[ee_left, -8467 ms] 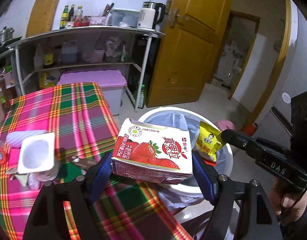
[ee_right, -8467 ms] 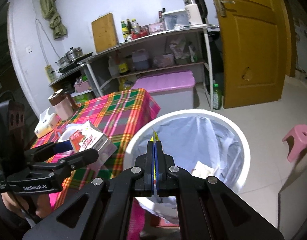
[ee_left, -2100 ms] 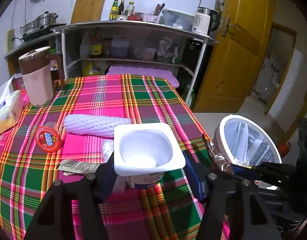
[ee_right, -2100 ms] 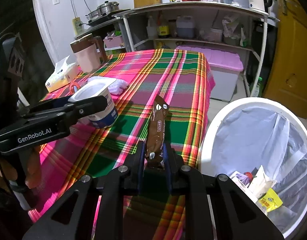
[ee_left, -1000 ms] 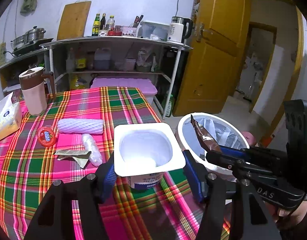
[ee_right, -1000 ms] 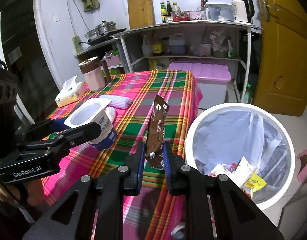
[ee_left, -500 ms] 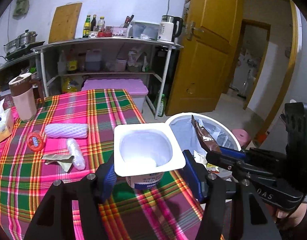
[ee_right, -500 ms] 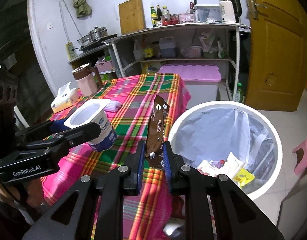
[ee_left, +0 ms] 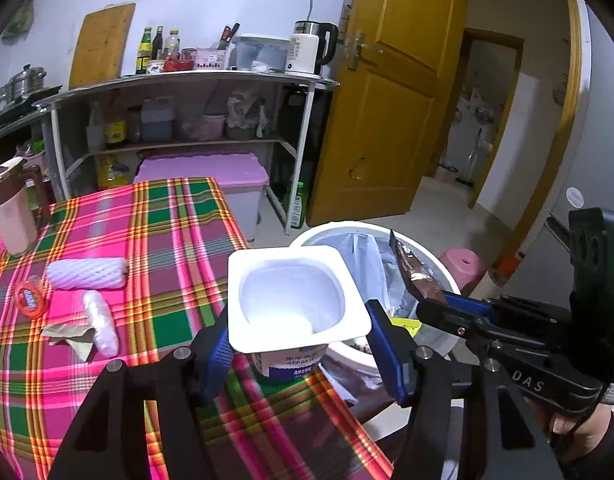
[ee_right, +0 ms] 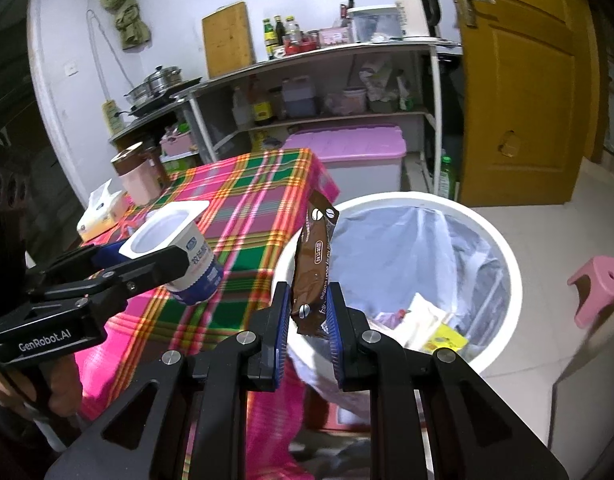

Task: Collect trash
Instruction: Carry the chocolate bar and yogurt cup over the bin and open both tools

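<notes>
My left gripper (ee_left: 297, 344) is shut on an empty white yogurt cup (ee_left: 293, 304), held upright over the table's right edge, beside the bin. In the right wrist view the same yogurt cup (ee_right: 175, 252) hangs at the left. My right gripper (ee_right: 305, 320) is shut on a brown coffee sachet (ee_right: 313, 272) that stands up between the blue pads, at the near left rim of the white trash bin (ee_right: 503, 256). The trash bin (ee_left: 443, 272) has a clear liner and several wrappers inside. The sachet (ee_left: 413, 272) also shows from the left wrist.
On the plaid tablecloth (ee_left: 167, 240) lie a white foam net sleeve (ee_left: 87, 274), a clear plastic roll (ee_left: 99, 322), a torn wrapper (ee_left: 69, 334) and a red lid (ee_left: 29, 298). A brown-lidded jug (ee_left: 11, 208) stands far left. A pink stool (ee_right: 599, 288) sits right of the bin.
Both grippers have carried their loads to the right, off the table toward the bin. The bin now looms larger and closer under the sachet. Neither grip has changed.
</notes>
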The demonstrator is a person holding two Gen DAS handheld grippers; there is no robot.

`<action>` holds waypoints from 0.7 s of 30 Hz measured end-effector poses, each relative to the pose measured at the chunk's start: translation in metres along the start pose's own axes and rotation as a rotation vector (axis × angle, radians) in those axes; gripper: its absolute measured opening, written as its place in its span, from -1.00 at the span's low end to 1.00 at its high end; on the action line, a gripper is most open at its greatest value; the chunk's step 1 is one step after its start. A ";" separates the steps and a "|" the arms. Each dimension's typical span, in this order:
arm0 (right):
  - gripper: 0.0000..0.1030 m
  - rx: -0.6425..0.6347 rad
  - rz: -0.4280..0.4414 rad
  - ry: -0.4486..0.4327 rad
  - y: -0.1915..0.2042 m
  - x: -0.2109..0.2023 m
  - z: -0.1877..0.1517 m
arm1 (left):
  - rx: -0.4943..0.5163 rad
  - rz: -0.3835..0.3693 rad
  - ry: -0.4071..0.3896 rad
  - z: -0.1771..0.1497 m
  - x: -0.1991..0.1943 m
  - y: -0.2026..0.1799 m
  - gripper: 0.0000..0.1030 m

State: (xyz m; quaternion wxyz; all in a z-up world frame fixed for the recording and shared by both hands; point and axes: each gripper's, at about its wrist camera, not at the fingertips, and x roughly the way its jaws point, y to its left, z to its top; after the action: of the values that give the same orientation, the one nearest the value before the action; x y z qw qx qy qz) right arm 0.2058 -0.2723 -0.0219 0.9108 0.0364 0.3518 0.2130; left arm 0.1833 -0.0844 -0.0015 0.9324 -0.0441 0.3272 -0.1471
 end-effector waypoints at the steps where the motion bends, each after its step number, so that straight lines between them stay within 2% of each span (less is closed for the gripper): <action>1: -0.63 0.004 -0.005 0.000 -0.003 0.000 0.000 | 0.001 -0.005 0.003 0.001 0.003 -0.002 0.20; 21: -0.63 0.094 -0.073 0.015 -0.050 0.008 -0.001 | 0.038 -0.065 0.049 0.016 0.052 -0.030 0.20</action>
State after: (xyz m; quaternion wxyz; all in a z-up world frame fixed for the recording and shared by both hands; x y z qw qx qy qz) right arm 0.2283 -0.3149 -0.0385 0.9126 0.0646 0.3692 0.1633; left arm 0.2244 -0.1288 -0.0145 0.9195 -0.0334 0.3454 -0.1847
